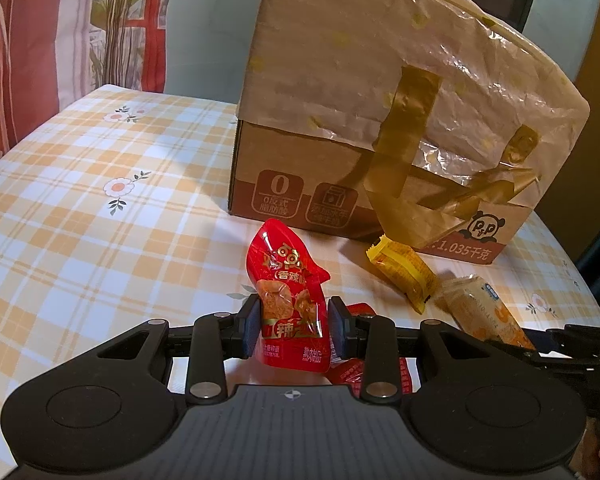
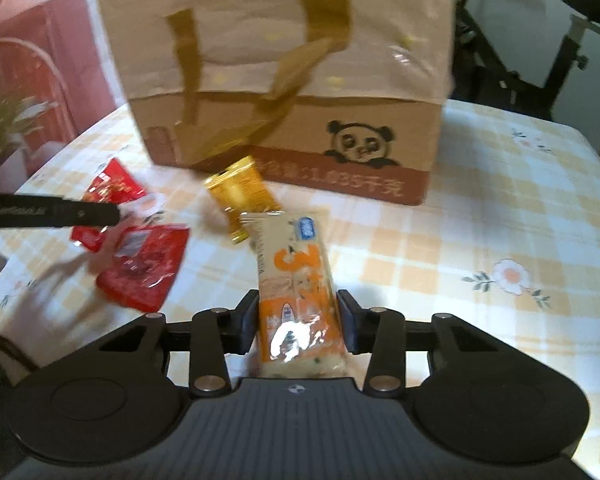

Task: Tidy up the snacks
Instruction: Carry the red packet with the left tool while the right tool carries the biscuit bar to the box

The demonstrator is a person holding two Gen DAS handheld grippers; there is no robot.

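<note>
left gripper (image 1: 294, 326) pinches a red snack pouch (image 1: 288, 300); right gripper (image 2: 298, 322) clamps an orange-white packet (image 2: 296, 284); bag-lined cardboard box (image 2: 284, 80) at twelve o'clock, contents hidden.

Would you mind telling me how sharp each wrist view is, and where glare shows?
Left wrist view: sharp, print legible on the red packet in the left claw. Right wrist view: motion-blurred, especially the red packets and box; glare on the orange-and-white snack bar in the right claw.
</note>
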